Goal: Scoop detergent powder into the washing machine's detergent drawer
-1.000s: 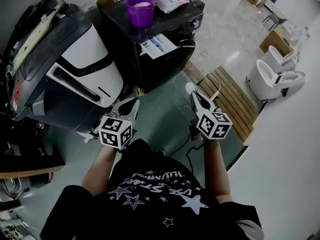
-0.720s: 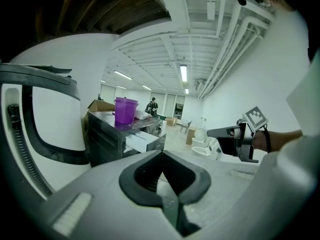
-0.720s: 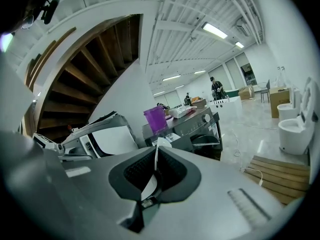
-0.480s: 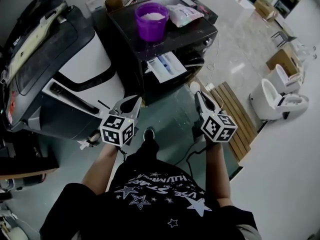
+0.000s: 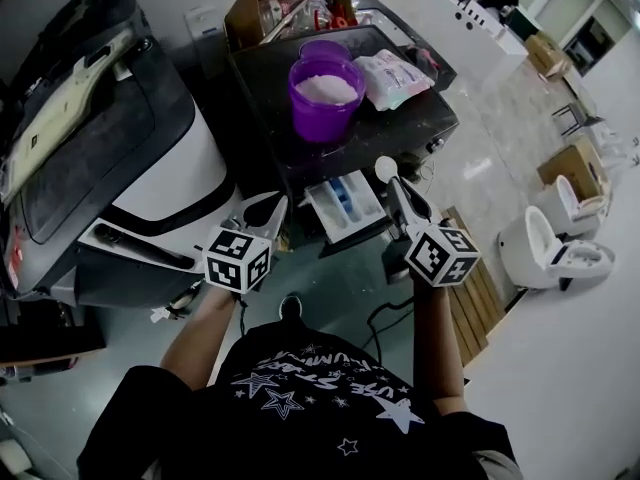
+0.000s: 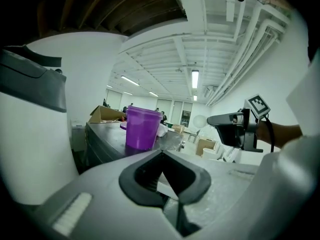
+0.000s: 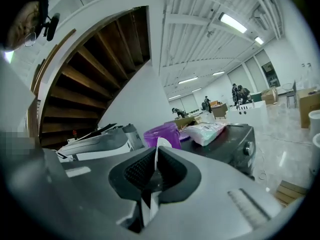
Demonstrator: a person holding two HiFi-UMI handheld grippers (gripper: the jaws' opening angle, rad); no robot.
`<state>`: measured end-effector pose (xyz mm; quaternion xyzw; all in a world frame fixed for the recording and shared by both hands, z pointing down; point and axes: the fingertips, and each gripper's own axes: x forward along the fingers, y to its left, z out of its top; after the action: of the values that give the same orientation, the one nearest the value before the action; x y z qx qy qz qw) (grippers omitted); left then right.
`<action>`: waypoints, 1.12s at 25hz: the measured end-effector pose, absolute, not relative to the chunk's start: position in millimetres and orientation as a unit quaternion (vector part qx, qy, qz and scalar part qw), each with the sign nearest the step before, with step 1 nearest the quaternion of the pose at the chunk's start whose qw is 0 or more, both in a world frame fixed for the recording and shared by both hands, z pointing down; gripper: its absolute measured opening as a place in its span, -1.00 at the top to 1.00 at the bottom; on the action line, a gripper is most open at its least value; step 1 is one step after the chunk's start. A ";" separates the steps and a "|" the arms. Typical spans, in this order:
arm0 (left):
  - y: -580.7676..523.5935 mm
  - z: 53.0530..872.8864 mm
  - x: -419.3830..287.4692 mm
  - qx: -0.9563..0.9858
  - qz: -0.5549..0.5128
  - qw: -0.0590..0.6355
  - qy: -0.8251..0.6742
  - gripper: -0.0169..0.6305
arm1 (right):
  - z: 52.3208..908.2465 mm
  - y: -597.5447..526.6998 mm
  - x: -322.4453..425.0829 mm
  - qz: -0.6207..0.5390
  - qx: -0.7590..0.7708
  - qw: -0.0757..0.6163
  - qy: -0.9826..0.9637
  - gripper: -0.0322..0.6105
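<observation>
A purple tub (image 5: 325, 93) of white powder stands on top of the black washing machine (image 5: 420, 128). Below its front edge the detergent drawer (image 5: 345, 206) is pulled out. My right gripper (image 5: 397, 190) is shut on a white scoop (image 5: 385, 168), whose round bowl points up just right of the drawer. The scoop's handle (image 7: 157, 151) shows as a thin white strip between the jaws in the right gripper view, with the tub (image 7: 162, 134) behind. My left gripper (image 5: 275, 208) hovers left of the drawer, shut with nothing in it. The left gripper view shows the tub (image 6: 141, 128) and the right gripper (image 6: 235, 129).
A white powder bag (image 5: 395, 76) lies beside the tub and an open cardboard box (image 5: 285, 8) sits behind it. A large black-and-white machine (image 5: 120, 168) stands to the left. A wooden pallet (image 5: 470, 298), toilets (image 5: 555, 248) and a floor cable (image 5: 385, 313) are at the right.
The person has stepped closer to the washing machine. Both grippers have risen and moved forward, now flanking the open drawer. The scoop stays in the right gripper.
</observation>
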<state>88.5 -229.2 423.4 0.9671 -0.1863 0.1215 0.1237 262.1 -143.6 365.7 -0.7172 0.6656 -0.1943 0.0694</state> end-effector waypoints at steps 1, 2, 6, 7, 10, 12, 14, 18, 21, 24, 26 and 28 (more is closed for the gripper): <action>-239.8 422.8 91.3 0.966 0.121 0.125 -0.189 0.94 | 360.0 -156.0 264.0 -0.190 -0.714 0.071 0.671 0.79; -250.1 422.3 93.9 0.966 0.120 0.127 -0.192 0.94 | 354.4 -168.0 266.3 -0.185 -0.711 0.072 0.675 0.79; -282.6 418.5 101.6 0.964 0.115 0.128 -0.201 0.95 | 334.3 -205.8 274.2 -0.170 -0.698 0.083 0.690 0.79; -288.4 417.4 102.9 0.965 0.113 0.126 -0.202 0.95 | 329.8 -212.7 276.4 -0.166 -0.696 0.085 0.693 0.79; -302.3 415.0 105.7 0.963 0.111 0.124 -0.212 0.94 | 316.3 -232.7 283.4 -0.150 -0.688 0.081 0.705 0.79; -306.7 414.9 106.9 0.961 0.111 0.125 -0.221 0.95 | 307.8 -245.7 288.0 -0.141 -0.677 0.074 0.718 0.79; -309.8 415.7 108.1 0.958 0.113 0.126 -0.231 0.94 | 300.6 -260.5 291.7 -0.131 -0.661 0.056 0.737 0.79; -316.4 416.4 108.6 0.948 0.115 0.133 -0.265 0.94 | 294.6 -294.5 295.2 -0.107 -0.613 -0.019 0.782 0.79; -321.3 412.7 108.6 0.939 0.114 0.137 -0.295 0.95 | 297.0 -320.2 296.1 -0.091 -0.569 -0.091 0.812 0.79; -325.9 407.9 109.1 0.931 0.111 0.136 -0.320 0.94 | 301.6 -342.4 296.0 -0.075 -0.522 -0.164 0.834 0.79; -328.4 406.3 109.2 0.926 0.109 0.137 -0.335 0.94 | 306.5 -352.9 297.3 -0.066 -0.495 -0.207 0.841 0.79; -329.5 405.3 109.1 0.921 0.107 0.138 -0.349 0.94 | 313.0 -360.2 299.7 -0.063 -0.471 -0.244 0.845 0.79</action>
<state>109.1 -329.5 405.3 0.9210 -0.3485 0.1069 0.1377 299.7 -360.2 313.0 -0.4709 0.8454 -0.0629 -0.2441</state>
